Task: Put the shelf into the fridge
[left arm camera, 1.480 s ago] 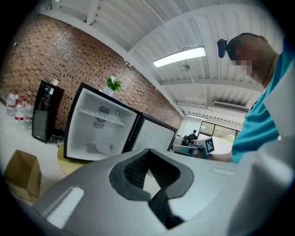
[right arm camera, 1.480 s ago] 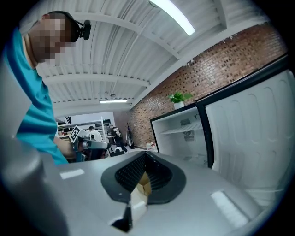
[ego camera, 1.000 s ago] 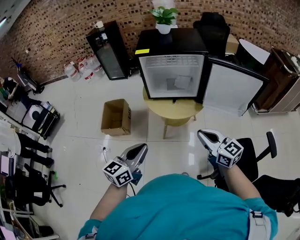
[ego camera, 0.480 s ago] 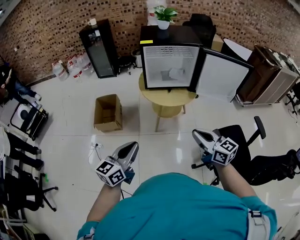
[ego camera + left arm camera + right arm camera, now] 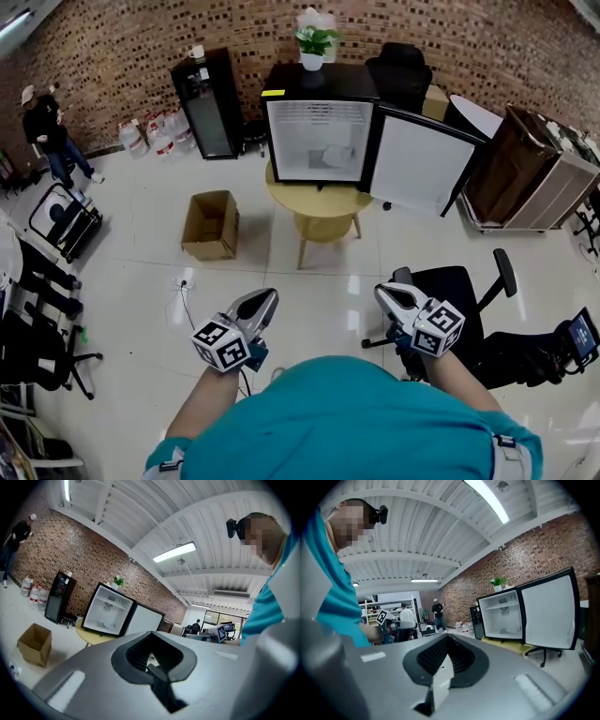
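Both tongs are shut w/ nothing between: left gripper (image 5: 267, 296) and right gripper (image 5: 382, 291), held low in front of the person. The fridge (image 5: 314, 141) stands open on a round yellow table (image 5: 319, 204), well apart from them. A pale flat piece (image 5: 337, 155) lies inside; cannot tell if it is the shelf. The yellow sticker (image 5: 273, 93) on the fridge top has text too small to read.

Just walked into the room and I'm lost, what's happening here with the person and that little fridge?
A person in a teal shirt holds a gripper in each hand and stands well back from the small fridge on the round yellow table. The fridge door stands wide open. The left gripper and right gripper are both shut and hold nothing, so no shelf is being carried yet.
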### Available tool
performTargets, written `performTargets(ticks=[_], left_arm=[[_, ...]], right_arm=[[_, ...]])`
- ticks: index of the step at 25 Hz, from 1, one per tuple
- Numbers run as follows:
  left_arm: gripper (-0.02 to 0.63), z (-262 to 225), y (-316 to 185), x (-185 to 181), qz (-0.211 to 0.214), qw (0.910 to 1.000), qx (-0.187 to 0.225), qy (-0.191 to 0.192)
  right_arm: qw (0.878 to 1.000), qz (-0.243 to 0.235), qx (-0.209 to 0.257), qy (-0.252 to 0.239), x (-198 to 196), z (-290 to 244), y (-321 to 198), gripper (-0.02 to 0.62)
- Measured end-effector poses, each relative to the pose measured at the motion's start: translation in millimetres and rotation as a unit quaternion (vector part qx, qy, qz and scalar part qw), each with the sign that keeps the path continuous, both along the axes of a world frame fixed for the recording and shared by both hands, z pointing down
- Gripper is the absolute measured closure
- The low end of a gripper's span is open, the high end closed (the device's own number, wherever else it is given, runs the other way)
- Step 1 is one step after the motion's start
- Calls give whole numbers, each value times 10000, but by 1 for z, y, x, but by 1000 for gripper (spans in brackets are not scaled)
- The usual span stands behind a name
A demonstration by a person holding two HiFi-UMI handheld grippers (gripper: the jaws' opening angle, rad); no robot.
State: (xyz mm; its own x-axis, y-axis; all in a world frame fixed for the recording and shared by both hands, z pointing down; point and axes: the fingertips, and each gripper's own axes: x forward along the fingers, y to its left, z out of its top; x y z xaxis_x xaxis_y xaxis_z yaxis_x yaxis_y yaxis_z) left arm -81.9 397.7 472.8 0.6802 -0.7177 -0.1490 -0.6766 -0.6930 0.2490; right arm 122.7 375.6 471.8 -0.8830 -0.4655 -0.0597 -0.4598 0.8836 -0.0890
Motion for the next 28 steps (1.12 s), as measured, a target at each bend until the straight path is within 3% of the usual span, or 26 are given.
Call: performTargets(ticks=[5, 8, 15, 22, 28], left_arm=[[606, 26, 6, 82, 197, 9992, -217, -277], [604, 25, 10, 96, 252, 9987, -153, -415], [605, 7, 20, 47, 274, 9989, 143, -359], [606, -6, 31, -22, 147, 9993, 252, -247], [606, 1, 33, -37, 146, 9994, 246, -202]], right_arm=[[9998, -191, -9, -75, 53, 19, 5, 594], [9996, -208, -44, -165, 62, 22, 7, 594], [9998, -26, -40, -183, 23, 16, 23, 594], [9977, 276, -377, -495, -15, 12, 19, 595], [9986, 247, -321, -347, -31, 16, 20, 595]])
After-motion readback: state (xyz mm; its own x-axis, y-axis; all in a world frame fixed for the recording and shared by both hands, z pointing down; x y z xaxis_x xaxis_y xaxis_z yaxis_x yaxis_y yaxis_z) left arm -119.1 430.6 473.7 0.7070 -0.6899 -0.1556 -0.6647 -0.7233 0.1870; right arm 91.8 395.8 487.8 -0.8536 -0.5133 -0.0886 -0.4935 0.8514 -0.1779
